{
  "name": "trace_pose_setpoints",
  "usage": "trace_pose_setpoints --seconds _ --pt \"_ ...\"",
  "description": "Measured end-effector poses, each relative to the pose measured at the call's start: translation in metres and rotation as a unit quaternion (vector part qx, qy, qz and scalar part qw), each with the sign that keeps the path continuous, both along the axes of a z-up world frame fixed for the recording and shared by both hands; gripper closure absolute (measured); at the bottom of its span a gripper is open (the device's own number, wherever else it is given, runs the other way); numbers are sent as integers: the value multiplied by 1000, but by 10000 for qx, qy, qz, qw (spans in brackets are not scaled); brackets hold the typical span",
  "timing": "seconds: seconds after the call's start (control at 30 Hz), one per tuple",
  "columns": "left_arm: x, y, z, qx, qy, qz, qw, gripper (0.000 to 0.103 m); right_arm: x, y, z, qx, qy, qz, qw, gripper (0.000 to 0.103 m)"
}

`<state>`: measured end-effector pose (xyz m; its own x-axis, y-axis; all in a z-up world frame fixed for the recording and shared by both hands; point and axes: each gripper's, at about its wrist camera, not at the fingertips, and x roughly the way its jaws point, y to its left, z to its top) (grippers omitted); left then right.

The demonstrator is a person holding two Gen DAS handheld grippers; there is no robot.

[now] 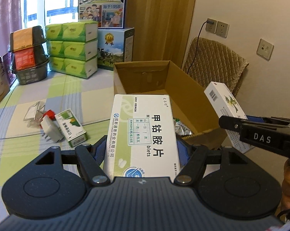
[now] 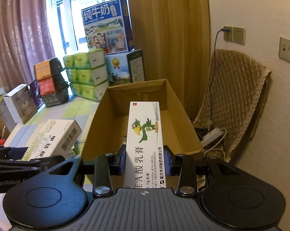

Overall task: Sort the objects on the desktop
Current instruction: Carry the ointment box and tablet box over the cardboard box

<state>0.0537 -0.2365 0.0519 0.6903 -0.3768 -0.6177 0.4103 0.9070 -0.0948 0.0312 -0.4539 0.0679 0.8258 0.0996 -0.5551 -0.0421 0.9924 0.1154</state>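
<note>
The open cardboard box at frame centre holds a crumpled foil pack near its front wall. The left gripper is clamped on a wide white tablet box; the right gripper is clamped on a narrow parrot-printed ointment box, both held at the box's near edge. Only the left view shows a small green carton on the checked tablecloth; tissue packs sit upper left.

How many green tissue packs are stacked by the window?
6 show: a stack two wide and three high, with top, middle and bottom rows beside the baskets. More could hide behind.
</note>
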Motion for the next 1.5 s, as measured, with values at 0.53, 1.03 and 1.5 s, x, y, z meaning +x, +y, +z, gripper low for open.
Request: trace_pose_setpoints --seconds 0.53,1.03,1.5 --pt "39 -20 4 -121 62 8 9999 36 38 -11 -3 -124 10 10 9999 68" --pt "70 -43 -3 -303 256 34 9992 36 74 -21 -5 -126 7 -66 9999 68" --pt "89 -58 -15 -429 406 -63 9982 36 90 -30 -20 -121 124 -128 9998 68"
